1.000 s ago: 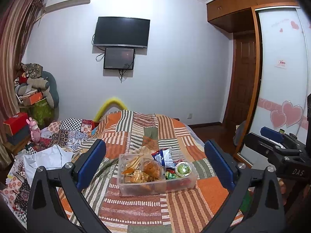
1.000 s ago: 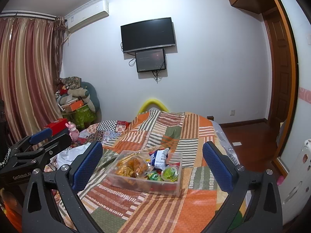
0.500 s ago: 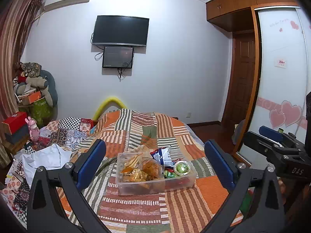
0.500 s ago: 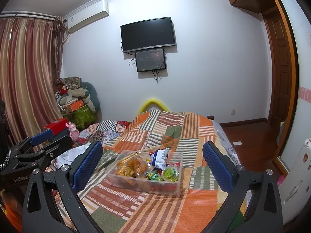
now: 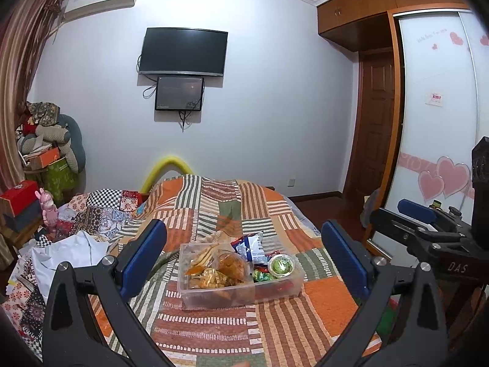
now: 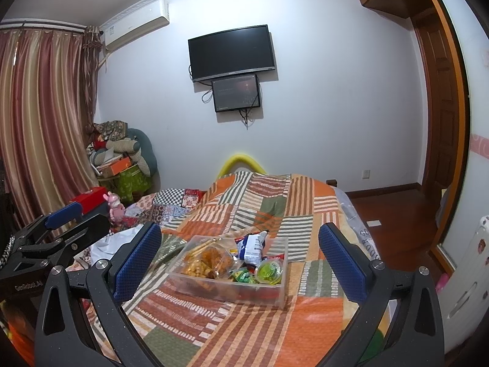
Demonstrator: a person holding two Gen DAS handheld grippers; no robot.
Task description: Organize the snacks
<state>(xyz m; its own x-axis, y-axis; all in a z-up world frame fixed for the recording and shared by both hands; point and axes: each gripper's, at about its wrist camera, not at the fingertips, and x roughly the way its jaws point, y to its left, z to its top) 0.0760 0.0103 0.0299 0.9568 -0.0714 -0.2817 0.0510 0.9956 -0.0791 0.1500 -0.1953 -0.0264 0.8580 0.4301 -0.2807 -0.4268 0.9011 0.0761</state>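
Clear plastic snack box (image 5: 241,278) (image 6: 232,270) resting on a patchwork bedspread (image 5: 214,214) (image 6: 275,202) of orange, green and striped squares, near the middle of the bed. Inside: bagged golden-brown crackers (image 5: 214,270) (image 6: 204,260) at the left end, a blue-and-white packet (image 5: 249,246) (image 6: 252,246) standing up at the back, its print too small to read, a round green-lidded cup (image 5: 281,264) (image 6: 268,270) at the right, small green wrapped sweets (image 5: 261,275) (image 6: 243,275) beside the cup.

Left gripper (image 5: 243,255) held back from the box, blue-padded fingers (image 5: 143,255) wide apart, clamped on nothing. Right gripper (image 6: 240,257) likewise short of the box, fingers (image 6: 139,258) spread wide and empty.

Readable writing: "DAS" in white on the black body of the right gripper (image 5: 440,244) as seen from the left wrist view; pale lettering on the left gripper body (image 6: 45,244) in the right wrist view, partly legible, something like "GenRobot.AI". Pink hearts and faint script on the wardrobe door (image 5: 440,128), script unreadable. Black television (image 5: 183,52) (image 6: 232,52) on the far wall, smaller screen (image 5: 179,93) (image 6: 237,93) just below.
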